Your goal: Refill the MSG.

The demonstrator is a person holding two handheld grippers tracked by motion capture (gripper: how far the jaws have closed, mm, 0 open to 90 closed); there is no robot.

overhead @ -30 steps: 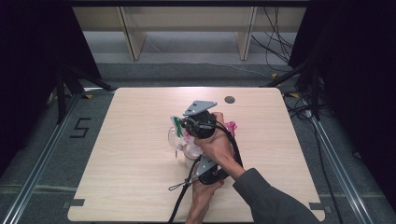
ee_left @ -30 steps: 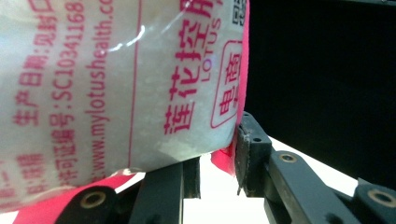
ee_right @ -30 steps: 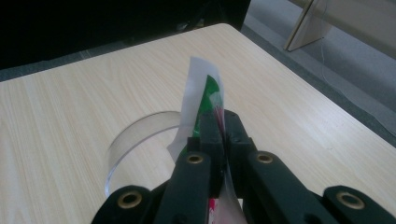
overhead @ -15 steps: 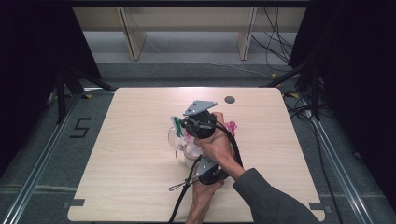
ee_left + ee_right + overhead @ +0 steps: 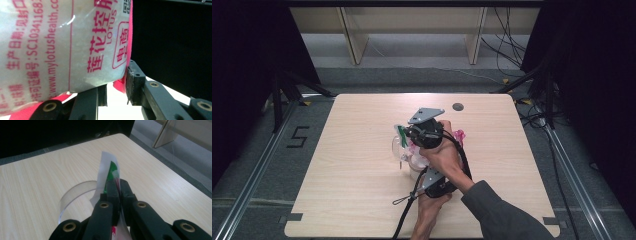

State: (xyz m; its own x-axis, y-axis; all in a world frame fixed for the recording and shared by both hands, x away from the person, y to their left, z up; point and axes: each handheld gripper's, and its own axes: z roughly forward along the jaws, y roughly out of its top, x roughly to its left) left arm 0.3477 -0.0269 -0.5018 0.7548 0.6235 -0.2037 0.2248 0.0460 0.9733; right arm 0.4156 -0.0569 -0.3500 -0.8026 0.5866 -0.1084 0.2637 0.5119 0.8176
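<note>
Plainly "LOTUS" on pouch (image 5: 62, 50)

both hands meet mid-frame, forearms entering from below: right gripper (image 5: 119, 187) farther out with jaws pinched fully together, left gripper (image 5: 117, 85) nearer, jaws partly apart.

Wooden table (image 5: 337, 190), perhaps shelving (image 5: 412, 30) behind

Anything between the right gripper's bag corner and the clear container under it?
Nothing visible. The right gripper is shut on the bag corner, and the container rim sits open just beyond the jaws. The left gripper holds the bag.
</note>
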